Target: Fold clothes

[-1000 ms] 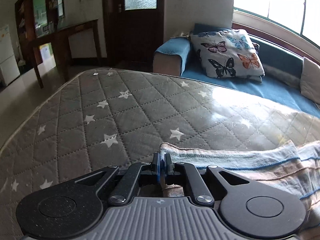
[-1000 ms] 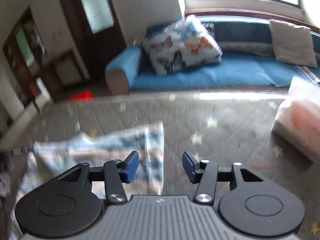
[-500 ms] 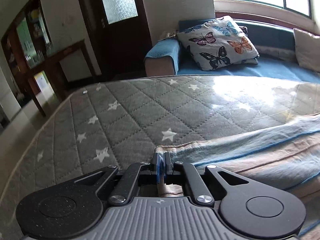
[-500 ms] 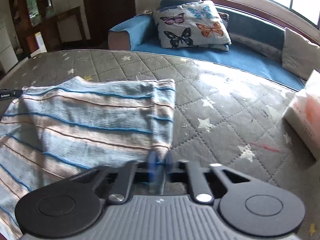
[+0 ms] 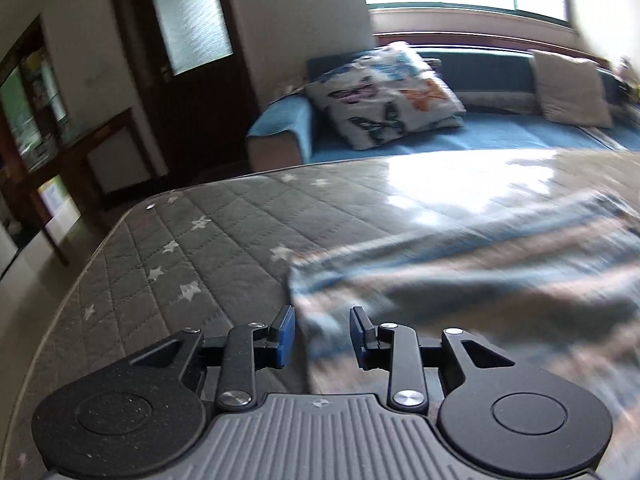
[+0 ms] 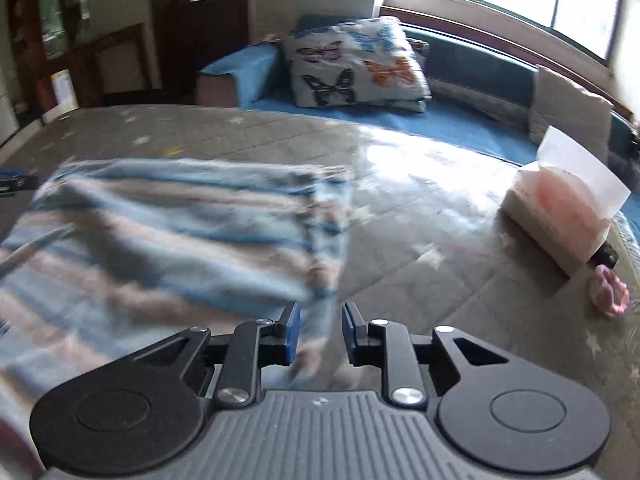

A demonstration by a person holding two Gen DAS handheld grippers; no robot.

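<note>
Both jaws stand parted: our left gripper (image 5: 322, 334) has its blue-padded fingers spread around the near left corner of the blurred blue-and-pink striped cloth (image 5: 472, 280), gripping nothing, and our right gripper (image 6: 319, 332) is likewise spread at the cloth's (image 6: 180, 236) near right corner. We see the cloth lying on the grey quilted star-print mattress (image 5: 180, 264), with a white-and-pink tissue pack (image 6: 560, 216) well off to the right.

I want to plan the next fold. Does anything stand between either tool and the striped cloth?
Nothing visible does. The striped cloth lies right at the open left tool and open right tool. The tissue box sits well off to the right.
</note>
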